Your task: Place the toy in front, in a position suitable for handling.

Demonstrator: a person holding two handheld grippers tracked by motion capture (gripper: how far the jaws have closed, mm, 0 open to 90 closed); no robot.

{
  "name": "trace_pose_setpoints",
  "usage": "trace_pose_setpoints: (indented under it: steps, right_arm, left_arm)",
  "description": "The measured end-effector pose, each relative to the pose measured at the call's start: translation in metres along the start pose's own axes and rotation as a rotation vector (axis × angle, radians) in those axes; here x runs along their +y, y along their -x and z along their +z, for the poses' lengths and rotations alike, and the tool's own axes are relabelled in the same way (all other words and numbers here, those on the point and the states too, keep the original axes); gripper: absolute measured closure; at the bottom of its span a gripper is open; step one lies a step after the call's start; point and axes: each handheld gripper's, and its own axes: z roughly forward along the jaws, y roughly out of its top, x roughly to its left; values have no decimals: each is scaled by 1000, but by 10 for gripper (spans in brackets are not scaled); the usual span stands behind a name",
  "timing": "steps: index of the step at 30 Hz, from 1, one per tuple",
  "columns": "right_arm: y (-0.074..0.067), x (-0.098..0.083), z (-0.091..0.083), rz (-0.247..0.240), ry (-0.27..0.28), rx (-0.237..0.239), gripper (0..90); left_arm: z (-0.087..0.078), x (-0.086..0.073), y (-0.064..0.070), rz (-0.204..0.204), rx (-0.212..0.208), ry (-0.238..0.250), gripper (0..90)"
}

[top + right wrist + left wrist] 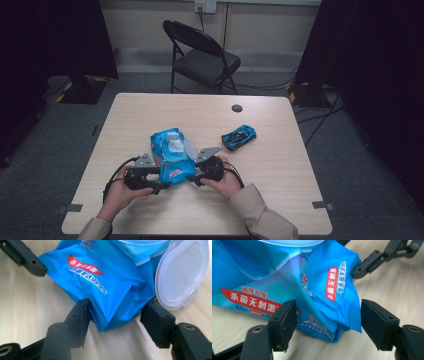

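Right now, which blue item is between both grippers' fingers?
The blue wipes pack with its lid flipped open; the blue toy car sits apart to its right, untouched.

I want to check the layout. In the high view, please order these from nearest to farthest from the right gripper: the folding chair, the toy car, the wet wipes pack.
1. wet wipes pack: directly at the right gripper, to its left.
2. toy car: on the table, farther back and to the right.
3. folding chair: on the floor beyond the table's far edge.
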Motion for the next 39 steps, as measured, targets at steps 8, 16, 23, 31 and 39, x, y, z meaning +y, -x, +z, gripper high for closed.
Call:
trace_pose_setpoints:
  steps: [8, 16, 23, 31, 39]
  right_arm:
    - [16, 20, 24, 13, 12, -26, 416]
    - [26, 36, 43, 41, 16, -47, 400]
    - [19, 26, 19, 65, 42, -42, 256]
    - [3, -10, -28, 39, 5, -62, 185]
    - [1, -41, -55, 81, 5, -87, 177]
  left_arm:
    - [-2, 2, -28, -20, 49, 8, 292]
    - [-3, 3, -50, -47, 84, 17, 289]
    - [-21, 0, -29, -22, 79, 26, 215]
    - [-21, -25, -5, -24, 57, -22, 176]
    - [-9, -30, 8, 5, 25, -52, 168]
